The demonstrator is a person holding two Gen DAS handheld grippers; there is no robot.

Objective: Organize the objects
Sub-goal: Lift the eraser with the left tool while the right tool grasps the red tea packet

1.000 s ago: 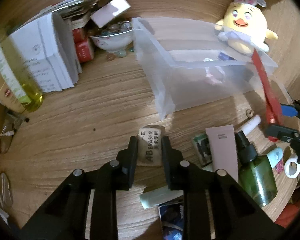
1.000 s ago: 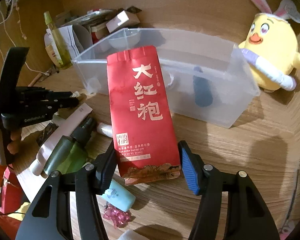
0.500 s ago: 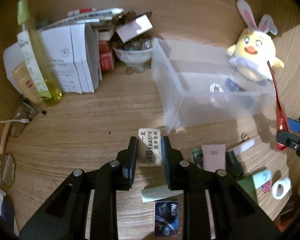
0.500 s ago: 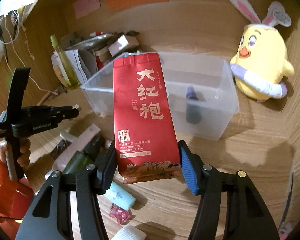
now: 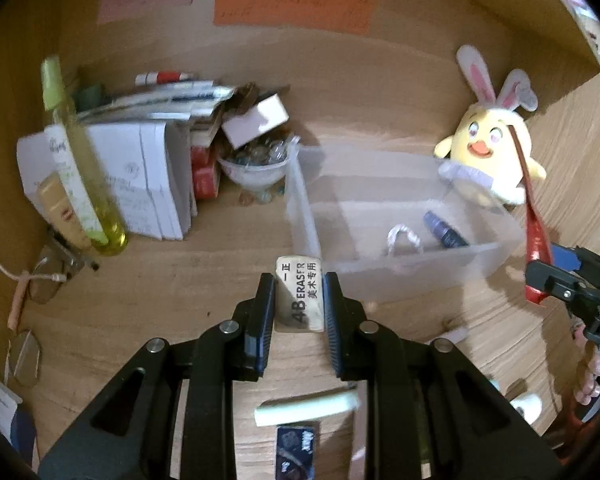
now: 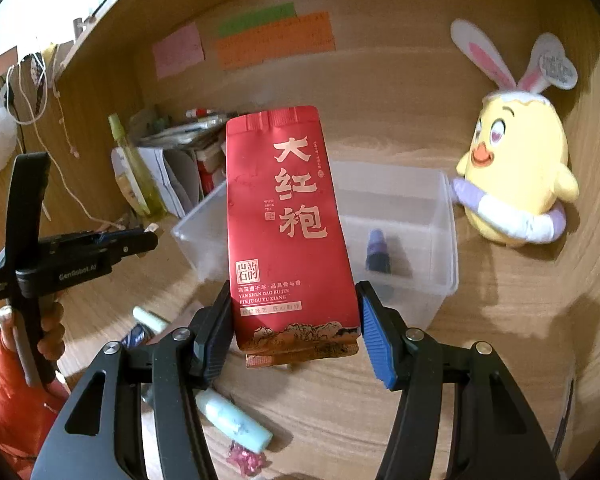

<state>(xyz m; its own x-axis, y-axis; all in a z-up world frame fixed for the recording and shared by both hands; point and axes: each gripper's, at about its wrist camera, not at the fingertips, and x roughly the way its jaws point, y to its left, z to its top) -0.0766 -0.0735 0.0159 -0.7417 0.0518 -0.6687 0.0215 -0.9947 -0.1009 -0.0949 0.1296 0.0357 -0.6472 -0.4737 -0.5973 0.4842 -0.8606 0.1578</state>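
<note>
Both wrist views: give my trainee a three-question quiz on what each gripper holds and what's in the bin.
1. True or false: the left gripper is shut on the eraser.
2. What does the right gripper hold? A) green tube B) red tea pouch C) plush chick
3. Fill in: the dark bottle lies inside the clear ___.

Key: 1 true; 2 B; 3 bin.
</note>
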